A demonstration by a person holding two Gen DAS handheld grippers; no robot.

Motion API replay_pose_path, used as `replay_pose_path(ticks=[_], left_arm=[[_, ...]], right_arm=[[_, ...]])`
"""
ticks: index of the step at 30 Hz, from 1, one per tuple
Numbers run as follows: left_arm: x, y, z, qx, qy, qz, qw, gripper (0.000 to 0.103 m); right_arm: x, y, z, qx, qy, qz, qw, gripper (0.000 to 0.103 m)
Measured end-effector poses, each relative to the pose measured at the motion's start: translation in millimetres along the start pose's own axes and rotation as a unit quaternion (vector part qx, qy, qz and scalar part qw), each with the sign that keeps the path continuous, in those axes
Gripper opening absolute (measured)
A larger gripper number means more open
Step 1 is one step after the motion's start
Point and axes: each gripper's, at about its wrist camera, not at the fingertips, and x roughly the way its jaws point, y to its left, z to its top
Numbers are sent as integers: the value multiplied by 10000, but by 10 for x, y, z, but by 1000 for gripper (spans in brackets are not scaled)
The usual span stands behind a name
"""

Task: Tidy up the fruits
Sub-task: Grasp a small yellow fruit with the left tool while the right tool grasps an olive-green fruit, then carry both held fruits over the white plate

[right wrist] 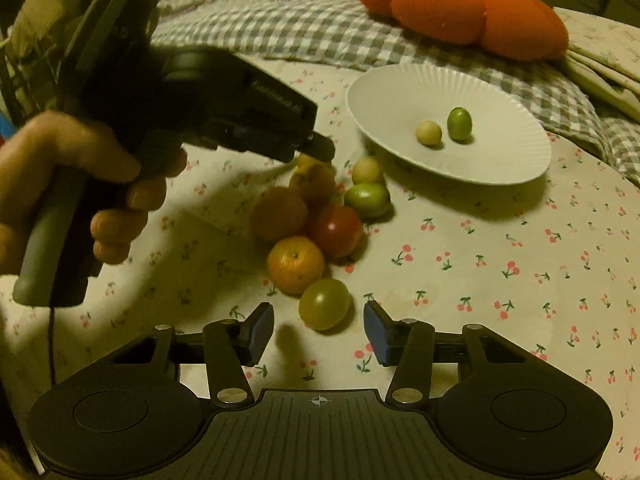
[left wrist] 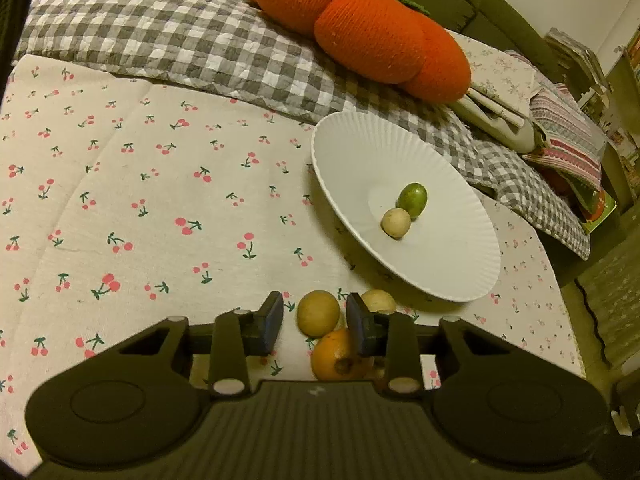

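Note:
A white fluted plate (left wrist: 432, 256) (right wrist: 512, 152) holds a small green fruit (left wrist: 412, 200) (right wrist: 459, 124) and a pale round fruit (left wrist: 395, 222) (right wrist: 428, 133). Several loose fruits lie in a pile on the cherry-print cloth. My left gripper (left wrist: 315, 322) is open over the pile's far end, a yellow-brown fruit (left wrist: 318, 313) between its fingers and an orange (left wrist: 338, 356) below. It shows in the right wrist view (right wrist: 316, 148). My right gripper (right wrist: 319, 330) is open, with a yellow-green fruit (right wrist: 324, 304) just ahead between its fingertips. Oranges (right wrist: 295, 265), a red fruit (right wrist: 335, 230) and a green fruit (right wrist: 367, 199) lie beyond.
A grey checked blanket (left wrist: 168, 40) and an orange pumpkin-shaped cushion (left wrist: 360, 28) (right wrist: 472, 8) lie behind the plate. Folded cloths and a white object (left wrist: 504, 124) sit at the right. The bed edge drops off at far right.

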Motion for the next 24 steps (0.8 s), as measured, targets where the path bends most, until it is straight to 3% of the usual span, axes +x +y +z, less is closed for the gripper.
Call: replay_pose_path(ticks=[8,15,24], left_arm=[[55,-5,-1,-18,19,-47,10000,23],[49,-26,-19,86,-47,31,9999,22],[-110,-65,19,88,-188,77,9998,22]], right_arm=[[89,29,-13,-116,79,-121,9998,38],[124,38,10,-171,97,-214,9996,27],[57,-14,23,-56,42,-199,9998,26]])
